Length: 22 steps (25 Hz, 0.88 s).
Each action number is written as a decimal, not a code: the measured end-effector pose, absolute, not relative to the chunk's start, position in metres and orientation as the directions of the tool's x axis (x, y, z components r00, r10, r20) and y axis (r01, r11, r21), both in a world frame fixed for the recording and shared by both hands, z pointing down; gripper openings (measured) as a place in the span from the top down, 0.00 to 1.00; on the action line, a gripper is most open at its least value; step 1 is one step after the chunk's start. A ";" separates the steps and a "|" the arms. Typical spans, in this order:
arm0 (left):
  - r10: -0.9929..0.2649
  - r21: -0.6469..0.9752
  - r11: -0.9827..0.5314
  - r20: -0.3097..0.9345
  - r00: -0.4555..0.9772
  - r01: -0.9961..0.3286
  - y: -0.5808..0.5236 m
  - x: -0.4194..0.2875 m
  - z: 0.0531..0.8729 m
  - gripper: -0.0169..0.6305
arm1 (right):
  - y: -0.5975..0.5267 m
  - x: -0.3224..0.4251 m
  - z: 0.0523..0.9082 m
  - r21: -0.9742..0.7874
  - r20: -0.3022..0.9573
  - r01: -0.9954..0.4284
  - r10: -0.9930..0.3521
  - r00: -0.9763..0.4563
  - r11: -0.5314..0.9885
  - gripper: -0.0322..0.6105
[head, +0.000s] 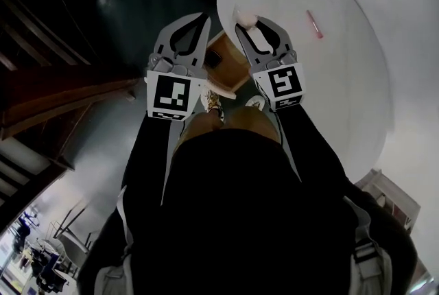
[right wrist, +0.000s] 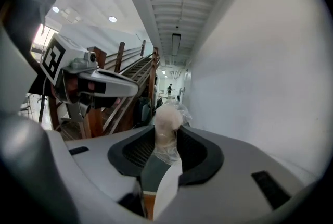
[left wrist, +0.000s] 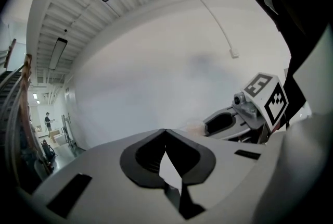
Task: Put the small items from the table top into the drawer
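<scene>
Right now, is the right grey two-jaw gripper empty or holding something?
Holding: the right gripper pinches a small pale lump in clear wrap.

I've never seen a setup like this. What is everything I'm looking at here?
round white table top: one, white, upper right of the head view
slim pink stick: one, pink, lying on the table top
light wooden drawer: one, tan, open below the table's edge, between the two grippers
pale lump wrapped in clear plastic: one, pinkish-beige, pinched in the right gripper's fingers
wooden staircase: one, brown, at the left
left gripper: one, grey, fingers closed with nothing between them, left of the drawer
right gripper: one, grey, fingers closed on the wrapped lump, at the table's edge
</scene>
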<state>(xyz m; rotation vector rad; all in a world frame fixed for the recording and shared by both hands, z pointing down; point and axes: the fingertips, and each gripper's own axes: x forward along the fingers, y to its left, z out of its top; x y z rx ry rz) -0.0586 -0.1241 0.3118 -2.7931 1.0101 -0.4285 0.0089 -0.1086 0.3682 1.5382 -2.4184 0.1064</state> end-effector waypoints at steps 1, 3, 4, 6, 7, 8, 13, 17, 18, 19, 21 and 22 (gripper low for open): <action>-0.646 -0.222 -0.763 0.224 0.730 -0.607 -0.124 -0.062 0.316 0.95 | -0.108 0.001 0.380 0.067 0.292 -0.892 -0.864 -0.410 0.446 0.72; -0.653 -0.211 -0.757 0.240 0.718 -0.618 -0.124 -0.070 0.324 0.95 | -0.105 -0.013 0.407 0.043 0.343 -0.879 -0.834 -0.433 0.474 0.72; -0.657 -0.207 -0.754 0.248 0.712 -0.624 -0.124 -0.073 0.328 0.95 | -0.103 -0.019 0.421 0.033 0.369 -0.872 -0.817 -0.443 0.488 0.71; -0.663 -0.200 -0.748 0.262 0.701 -0.633 -0.124 -0.078 0.336 0.95 | -0.097 -0.028 0.450 0.013 0.424 -0.857 -0.779 -0.461 0.515 0.71; -0.665 -0.196 -0.746 0.268 0.698 -0.636 -0.124 -0.080 0.340 0.95 | -0.093 -0.032 0.465 0.006 0.452 -0.848 -0.758 -0.470 0.530 0.71; -0.665 -0.192 -0.746 0.273 0.695 -0.638 -0.123 -0.081 0.343 0.95 | -0.088 -0.035 0.481 0.002 0.481 -0.839 -0.735 -0.477 0.545 0.71; -0.657 -0.175 -0.751 0.293 0.695 -0.636 -0.120 -0.086 0.354 0.95 | -0.051 -0.039 0.565 -0.051 0.638 -0.813 -0.608 -0.473 0.580 0.71; -0.644 -0.165 -0.762 0.303 0.703 -0.627 -0.117 -0.090 0.358 0.95 | -0.020 -0.036 0.612 -0.107 0.729 -0.827 -0.522 -0.442 0.551 0.70; -0.640 -0.163 -0.765 0.304 0.706 -0.623 -0.116 -0.090 0.358 0.95 | -0.016 -0.035 0.618 -0.117 0.743 -0.833 -0.509 -0.435 0.541 0.69; -0.636 -0.161 -0.768 0.304 0.710 -0.620 -0.116 -0.090 0.359 0.95 | -0.012 -0.034 0.624 -0.125 0.756 -0.838 -0.496 -0.427 0.531 0.69; -0.627 -0.158 -0.776 0.303 0.717 -0.611 -0.115 -0.089 0.359 0.95 | -0.007 -0.033 0.635 -0.138 0.783 -0.844 -0.464 -0.413 0.518 0.69; -0.624 -0.157 -0.779 0.304 0.720 -0.608 -0.115 -0.088 0.360 0.95 | -0.004 -0.033 0.639 -0.144 0.797 -0.845 -0.445 -0.408 0.515 0.68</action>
